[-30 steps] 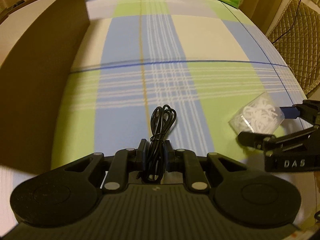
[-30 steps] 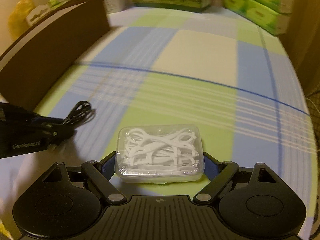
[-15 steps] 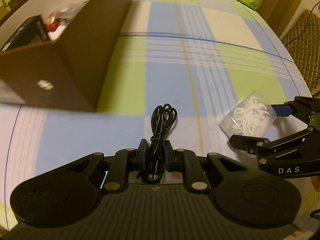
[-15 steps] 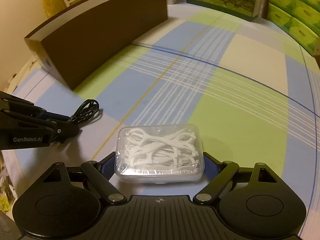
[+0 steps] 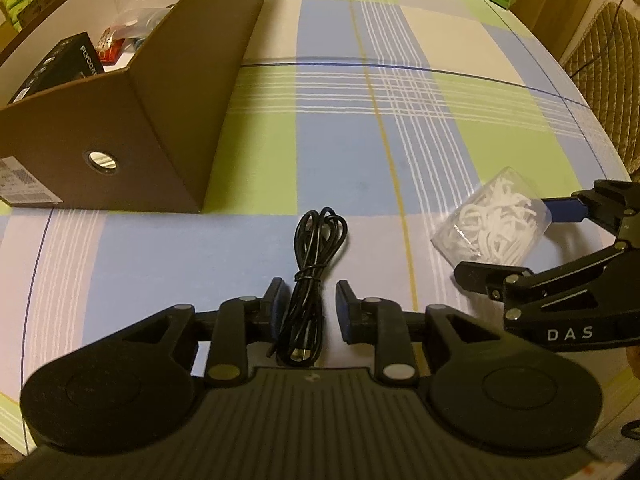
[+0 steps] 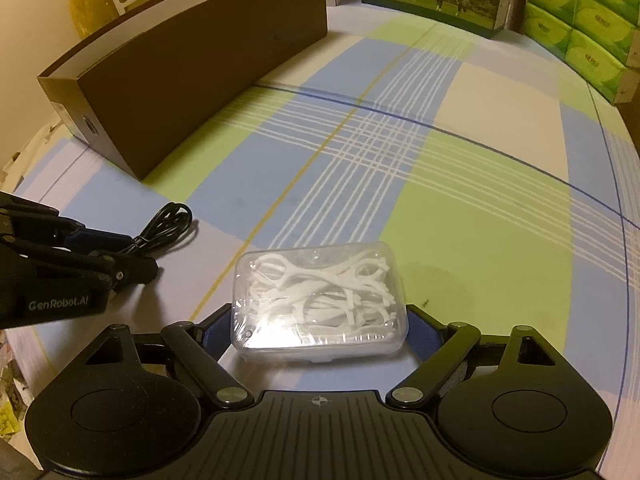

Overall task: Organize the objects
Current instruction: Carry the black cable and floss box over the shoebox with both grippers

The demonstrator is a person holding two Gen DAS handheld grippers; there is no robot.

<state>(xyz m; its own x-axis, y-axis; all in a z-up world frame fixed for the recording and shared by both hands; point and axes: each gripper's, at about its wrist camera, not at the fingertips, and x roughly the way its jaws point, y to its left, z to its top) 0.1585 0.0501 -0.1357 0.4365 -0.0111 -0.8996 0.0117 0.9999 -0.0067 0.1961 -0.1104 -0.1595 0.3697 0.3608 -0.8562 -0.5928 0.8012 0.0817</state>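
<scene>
The left gripper (image 5: 307,308) has its jaws spread apart around a bundled black cable (image 5: 310,276) lying on the checked surface (image 5: 400,128), pads clear of it. Just beside it, the right gripper (image 6: 320,328) clamps a clear box of floss picks (image 6: 318,300). Farther back stands an open cardboard box (image 5: 160,120).

Cardboard box (image 5: 120,128) left (open cloth (image 5: 400,140) ahead)

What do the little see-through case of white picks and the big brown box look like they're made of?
The clear rectangular case of white floss picks looks like glossy transparent plastic: its contents show through and its lid glints. The big brown open-topped box looks like matte cardboard, with thin folded walls.
</scene>
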